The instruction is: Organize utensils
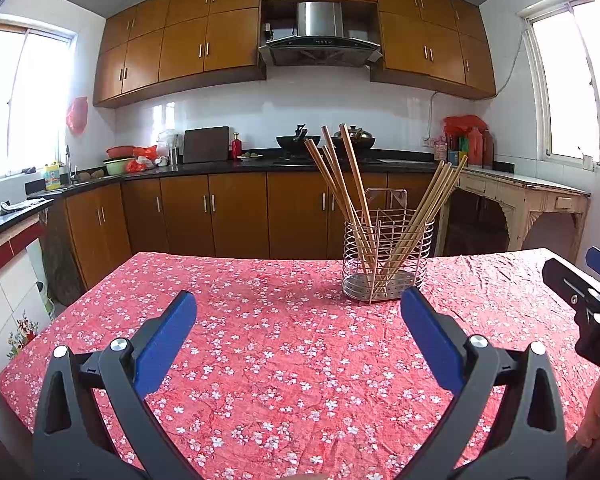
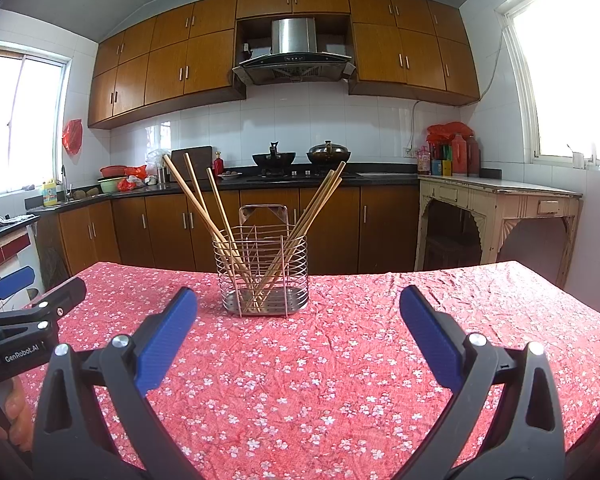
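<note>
A wire utensil holder [image 1: 388,256] [image 2: 261,270] stands upright on the red floral tablecloth [image 1: 280,360] [image 2: 320,380]. Several wooden chopsticks [image 1: 340,176] [image 2: 200,200] lean in it, one bunch to the left and another bunch [image 1: 440,192] [image 2: 316,204] to the right. My left gripper [image 1: 299,304] is open and empty, in front of the holder and a little to its left. My right gripper [image 2: 299,300] is open and empty, in front of the holder and a little to its right. Each gripper shows at the edge of the other's view [image 1: 596,296] [image 2: 16,300].
The table's far edge [image 2: 340,274] runs just behind the holder. Behind it are brown kitchen cabinets [image 2: 260,224], a dark counter with woks [image 2: 300,158], and a worn cream side table [image 2: 500,208] at the right.
</note>
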The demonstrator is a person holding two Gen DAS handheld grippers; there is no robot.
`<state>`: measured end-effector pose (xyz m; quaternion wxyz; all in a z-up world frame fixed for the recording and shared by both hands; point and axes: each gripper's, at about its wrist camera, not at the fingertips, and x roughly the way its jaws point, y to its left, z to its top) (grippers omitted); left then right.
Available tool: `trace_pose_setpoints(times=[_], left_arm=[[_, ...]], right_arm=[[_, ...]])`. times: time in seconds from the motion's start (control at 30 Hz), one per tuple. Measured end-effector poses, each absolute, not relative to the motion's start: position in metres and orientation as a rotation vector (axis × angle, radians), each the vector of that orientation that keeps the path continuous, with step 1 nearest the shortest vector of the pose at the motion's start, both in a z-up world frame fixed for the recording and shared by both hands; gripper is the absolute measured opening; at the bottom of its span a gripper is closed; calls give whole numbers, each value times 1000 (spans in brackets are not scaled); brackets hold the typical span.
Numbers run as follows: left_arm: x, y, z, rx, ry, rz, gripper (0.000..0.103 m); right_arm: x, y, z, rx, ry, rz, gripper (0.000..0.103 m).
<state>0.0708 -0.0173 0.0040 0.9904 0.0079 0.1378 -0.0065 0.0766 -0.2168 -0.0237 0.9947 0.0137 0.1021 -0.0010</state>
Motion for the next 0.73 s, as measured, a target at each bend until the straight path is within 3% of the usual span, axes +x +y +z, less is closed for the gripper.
trace_pose_setpoints(times=[0.73], left_arm=[[70, -19, 6, 16, 285, -5, 101]], right_arm=[[77, -217, -27, 31, 208, 0, 99]])
